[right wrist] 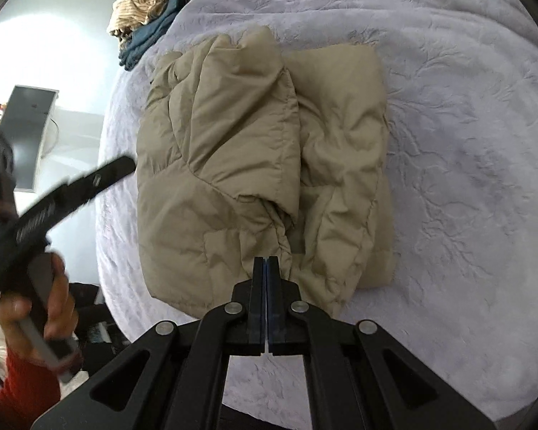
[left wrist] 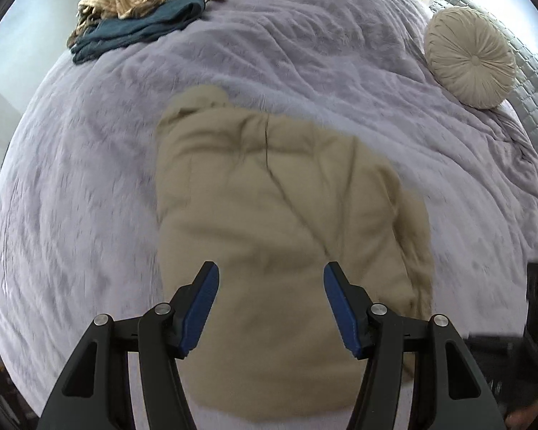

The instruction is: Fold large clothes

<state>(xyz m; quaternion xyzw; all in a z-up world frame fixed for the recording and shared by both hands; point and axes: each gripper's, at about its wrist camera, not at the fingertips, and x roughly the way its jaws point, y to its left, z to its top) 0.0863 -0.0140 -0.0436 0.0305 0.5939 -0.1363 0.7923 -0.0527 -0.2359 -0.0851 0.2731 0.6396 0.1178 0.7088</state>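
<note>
Left gripper (left wrist: 270,279) with jaws wide apart, holding nothing, above the near part of the beige puffer jacket (right wrist: 254,165). Right gripper (right wrist: 265,263) with jaws pressed together at the jacket's near edge; cannot tell if any cloth is pinched. Jacket already folded into a thick bundle on the lilac blanket (right wrist: 466,143), probably almost finished. Beyond, a heap of other clothes (left wrist: 140,10) waiting unfolded.

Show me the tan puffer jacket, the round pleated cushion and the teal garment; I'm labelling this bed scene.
tan puffer jacket (right wrist: 233,165): right wrist view, on its folded-over upper layer.
round pleated cushion (left wrist: 471,59): left wrist view, near its centre button.
teal garment (left wrist: 140,30): left wrist view, on its folded top surface.
</note>
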